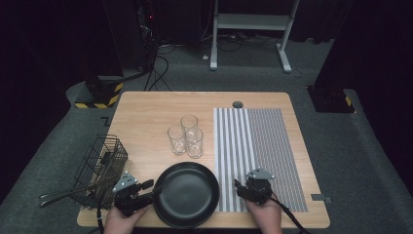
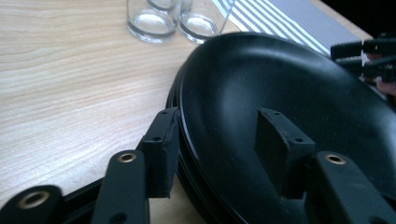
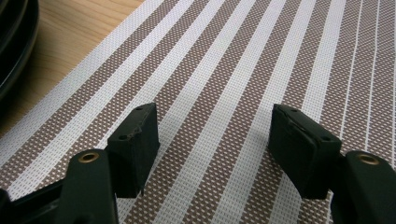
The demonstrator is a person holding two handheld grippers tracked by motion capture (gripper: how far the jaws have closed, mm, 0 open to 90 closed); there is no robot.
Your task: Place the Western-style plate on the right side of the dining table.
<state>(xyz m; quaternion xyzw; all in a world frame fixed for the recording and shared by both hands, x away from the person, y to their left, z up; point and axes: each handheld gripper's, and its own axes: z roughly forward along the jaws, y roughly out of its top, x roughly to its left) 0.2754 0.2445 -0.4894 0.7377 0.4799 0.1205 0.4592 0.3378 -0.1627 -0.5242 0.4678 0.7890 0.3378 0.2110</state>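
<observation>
Wire basket (image 1: 100, 168) w/ utensils sits at table's (image 1: 146, 105) front-left corner, partly over the left edge. Just right of it, left gripper (image 1: 148, 187) at the front edge: jaws wide, straddling the left rim of the black plate (image 1: 187, 195), one jaw outside the rim, one over the inside; pads not pressing, nothing gripped. Left gripper view shows more than one rim stacked there. Plate lies at front edge, centre. Three glasses (image 1: 186, 135) behind it, mid-table; bare wood to their left. Striped mat (image 1: 258, 146) covers right half. Right gripper (image 1: 241, 187) rests on mat's front-left part, jaws apart, empty, just right of plate. Mat beyond is free.
</observation>
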